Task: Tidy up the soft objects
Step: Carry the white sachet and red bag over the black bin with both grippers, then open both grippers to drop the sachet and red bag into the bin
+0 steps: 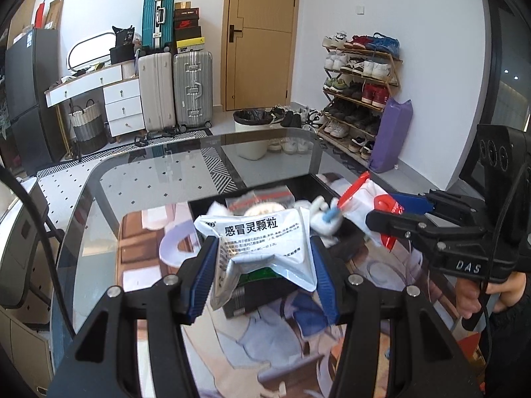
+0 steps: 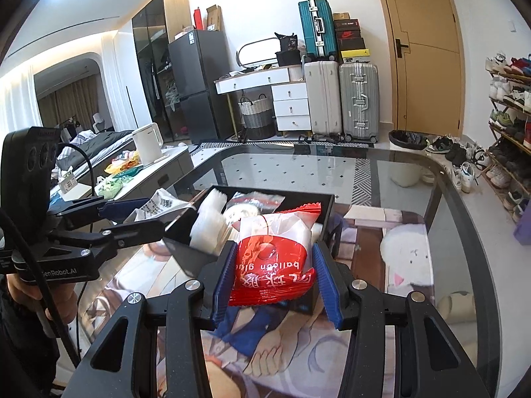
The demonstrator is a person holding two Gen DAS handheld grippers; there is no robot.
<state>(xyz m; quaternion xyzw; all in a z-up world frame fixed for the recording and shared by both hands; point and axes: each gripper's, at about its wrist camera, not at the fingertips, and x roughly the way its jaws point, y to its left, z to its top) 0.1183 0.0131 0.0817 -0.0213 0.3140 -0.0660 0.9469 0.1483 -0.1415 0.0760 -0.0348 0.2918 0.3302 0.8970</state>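
Note:
A silver-white medicine sachet (image 1: 255, 242) with black print is pinched between the blue pads of my left gripper (image 1: 262, 275), which is shut on it above the near end of a black tray (image 1: 298, 184). My right gripper (image 2: 273, 282) is shut on a red and clear balloon-glue packet (image 2: 273, 258), held over the same black tray (image 2: 327, 209). In the left wrist view the right gripper (image 1: 395, 214) comes in from the right with the red packet (image 1: 365, 199). In the right wrist view the left gripper (image 2: 139, 214) holds the sachet (image 2: 162, 204) at the left. White soft items (image 2: 209, 222) and a clear packet (image 2: 255, 200) lie in the tray.
The tray stands on a glass table (image 2: 381, 172) over a printed mat (image 2: 298, 348). A white round pad (image 2: 408, 248) lies on the mat to the right. Beyond the table are a bin (image 1: 250, 132), suitcases (image 1: 192, 89) and a shoe rack (image 1: 361, 89). A hand (image 1: 478, 295) holds the right gripper.

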